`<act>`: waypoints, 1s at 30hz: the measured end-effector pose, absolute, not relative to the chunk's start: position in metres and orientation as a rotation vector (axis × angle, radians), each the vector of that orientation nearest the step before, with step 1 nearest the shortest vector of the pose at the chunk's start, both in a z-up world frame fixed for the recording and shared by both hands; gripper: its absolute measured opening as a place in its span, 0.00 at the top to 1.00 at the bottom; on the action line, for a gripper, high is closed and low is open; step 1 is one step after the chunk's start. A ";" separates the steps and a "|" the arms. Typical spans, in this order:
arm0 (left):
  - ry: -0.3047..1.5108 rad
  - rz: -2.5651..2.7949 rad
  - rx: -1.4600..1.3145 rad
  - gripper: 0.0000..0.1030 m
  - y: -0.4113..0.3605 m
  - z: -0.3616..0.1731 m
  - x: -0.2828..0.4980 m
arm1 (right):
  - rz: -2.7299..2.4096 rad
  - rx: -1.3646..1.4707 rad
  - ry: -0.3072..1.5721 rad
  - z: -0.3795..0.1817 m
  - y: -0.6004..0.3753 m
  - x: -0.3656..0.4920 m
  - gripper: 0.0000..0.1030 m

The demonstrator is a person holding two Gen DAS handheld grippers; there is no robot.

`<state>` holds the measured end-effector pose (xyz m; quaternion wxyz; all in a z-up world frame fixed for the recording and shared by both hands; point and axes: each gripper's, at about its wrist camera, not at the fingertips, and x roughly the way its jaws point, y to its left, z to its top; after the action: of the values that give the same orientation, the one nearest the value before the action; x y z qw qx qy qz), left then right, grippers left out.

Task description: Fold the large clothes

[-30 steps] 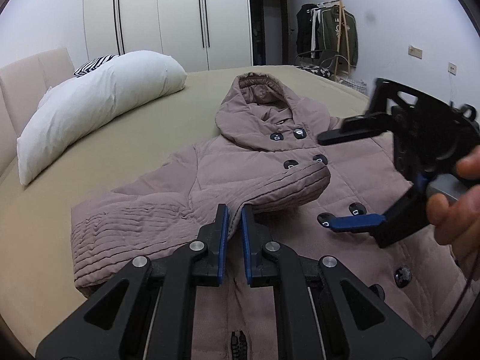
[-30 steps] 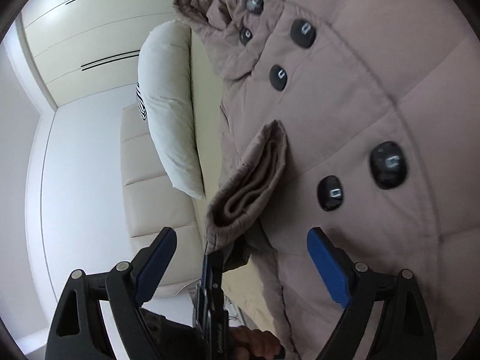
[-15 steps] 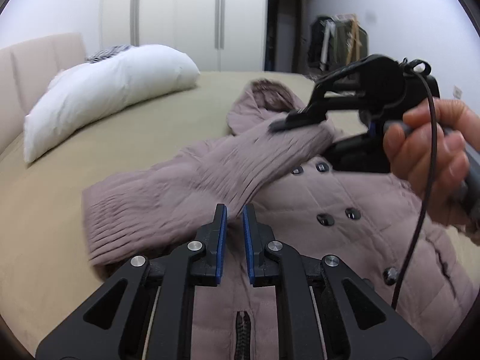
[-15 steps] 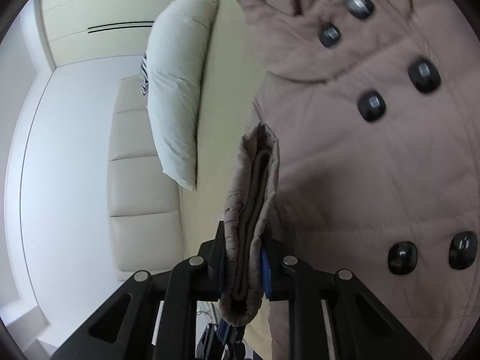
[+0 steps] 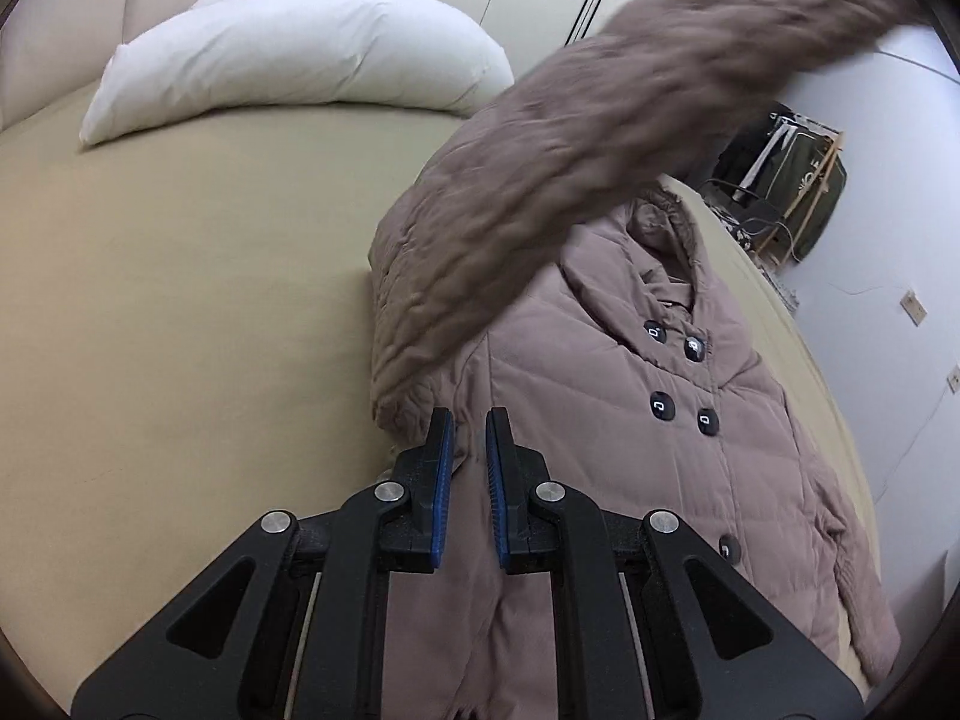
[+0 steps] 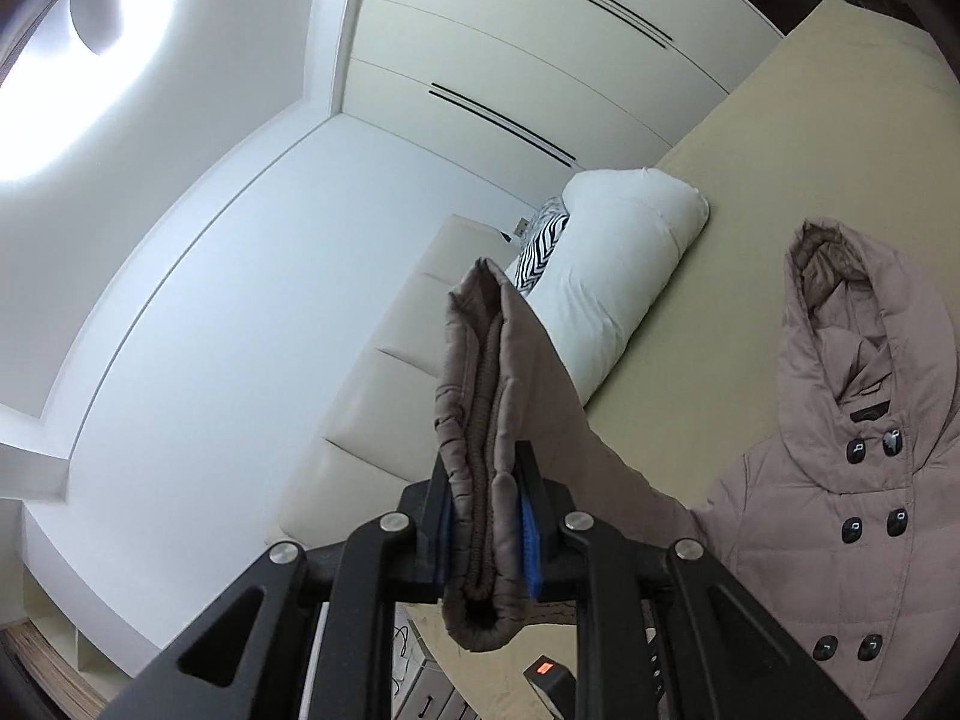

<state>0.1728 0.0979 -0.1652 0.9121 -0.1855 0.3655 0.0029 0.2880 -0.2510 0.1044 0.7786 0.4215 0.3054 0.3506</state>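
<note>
A mauve hooded puffer coat (image 5: 630, 450) with dark buttons lies front-up on the bed (image 5: 180, 300). One of its sleeves (image 5: 570, 138) is raised in an arc from the shoulder up toward the top right, blurred. My right gripper (image 6: 486, 468) is shut on that sleeve's cuff (image 6: 480, 360), which stands folded between the blue pads, high above the coat's body (image 6: 840, 510). My left gripper (image 5: 468, 426) hovers over the coat near the armpit of the raised sleeve, shut with nothing between its pads.
A long white pillow (image 5: 288, 54) and a striped cushion lie by the padded headboard (image 6: 372, 420). White wardrobes (image 6: 540, 60) line the far wall. A clothes rack (image 5: 792, 204) stands past the bed's far corner. A black device with an orange light (image 6: 549, 675) sits below.
My right gripper closed on the cuff and carried the sleeve up off the coat's front. My left gripper shifted and rolled, still shut.
</note>
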 end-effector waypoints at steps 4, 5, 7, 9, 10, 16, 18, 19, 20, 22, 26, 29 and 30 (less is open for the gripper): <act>0.826 0.050 -0.391 0.90 0.099 -0.186 0.206 | 0.674 0.977 0.654 0.073 -0.293 0.283 0.80; 0.838 0.084 -0.406 0.90 0.107 -0.191 0.209 | 0.641 0.993 0.661 0.058 -0.307 0.281 0.80; 0.851 0.115 -0.449 0.90 0.123 -0.197 0.213 | 0.568 1.015 0.689 0.026 -0.333 0.275 0.80; 0.877 0.115 -0.461 0.90 0.133 -0.204 0.217 | 0.486 1.049 0.733 -0.019 -0.355 0.271 0.80; 0.886 0.114 -0.453 0.91 0.134 -0.207 0.218 | 0.437 1.074 0.757 -0.047 -0.367 0.268 0.81; 0.927 0.108 -0.408 0.91 0.132 -0.219 0.222 | 0.162 1.152 0.935 -0.193 -0.410 0.258 0.81; 0.944 0.087 -0.374 0.91 0.124 -0.218 0.218 | 0.108 1.107 0.985 -0.217 -0.409 0.256 0.81; 0.953 0.083 -0.354 0.91 0.123 -0.217 0.216 | 0.098 1.090 0.991 -0.224 -0.409 0.256 0.81; 0.960 0.078 -0.338 0.91 0.120 -0.212 0.207 | 0.096 1.082 0.988 -0.229 -0.409 0.256 0.81; 0.947 0.062 -0.321 0.91 0.119 -0.198 0.191 | 0.100 1.059 0.981 -0.230 -0.409 0.255 0.81; 0.833 0.085 -0.250 0.91 0.117 -0.157 0.179 | 0.101 0.940 0.987 -0.196 -0.409 0.255 0.81; 0.798 0.071 -0.160 0.91 0.102 -0.140 0.209 | 0.100 0.868 0.995 -0.178 -0.406 0.258 0.80; 0.805 0.070 -0.133 0.91 0.098 -0.141 0.223 | 0.096 0.851 0.999 -0.177 -0.405 0.261 0.80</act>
<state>0.2229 0.0982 -0.1410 0.9174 -0.0645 0.3912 0.0342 0.2606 -0.4050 -0.1770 0.7912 0.3954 0.4644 0.0444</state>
